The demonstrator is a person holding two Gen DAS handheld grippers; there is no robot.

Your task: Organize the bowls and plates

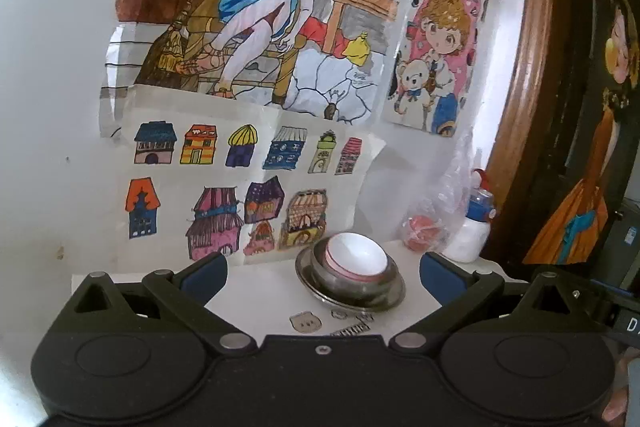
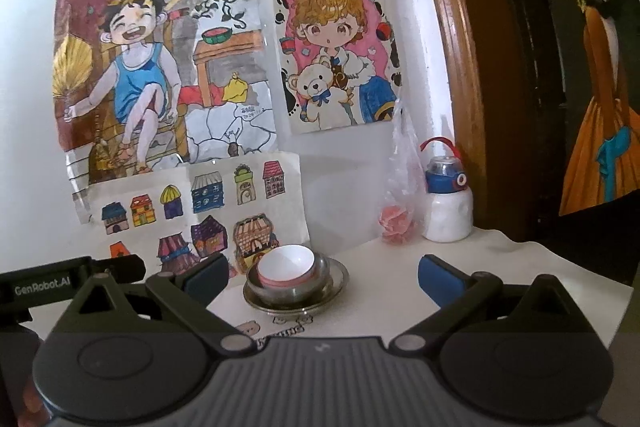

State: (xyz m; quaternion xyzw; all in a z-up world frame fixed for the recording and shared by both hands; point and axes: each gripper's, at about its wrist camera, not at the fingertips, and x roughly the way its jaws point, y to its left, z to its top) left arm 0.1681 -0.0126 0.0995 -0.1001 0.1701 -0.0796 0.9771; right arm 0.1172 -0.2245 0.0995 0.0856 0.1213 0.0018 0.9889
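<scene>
Stack near the table's [image 1: 256,291] back edge — white bowl [image 1: 357,255] nested in steel bowl [image 1: 348,283], on steel plate [image 1: 384,301]. Left gripper [image 1: 322,273] and right gripper [image 2: 322,273] — both spread wide, holding nothing.

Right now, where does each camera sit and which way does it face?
Left wrist: on the left gripper, facing the wall drawings and stacked bowls; open jaws show.
Right wrist: on the right gripper, same direction, from farther right; open jaws show.
Both share the bowls and the water bottle.
</scene>
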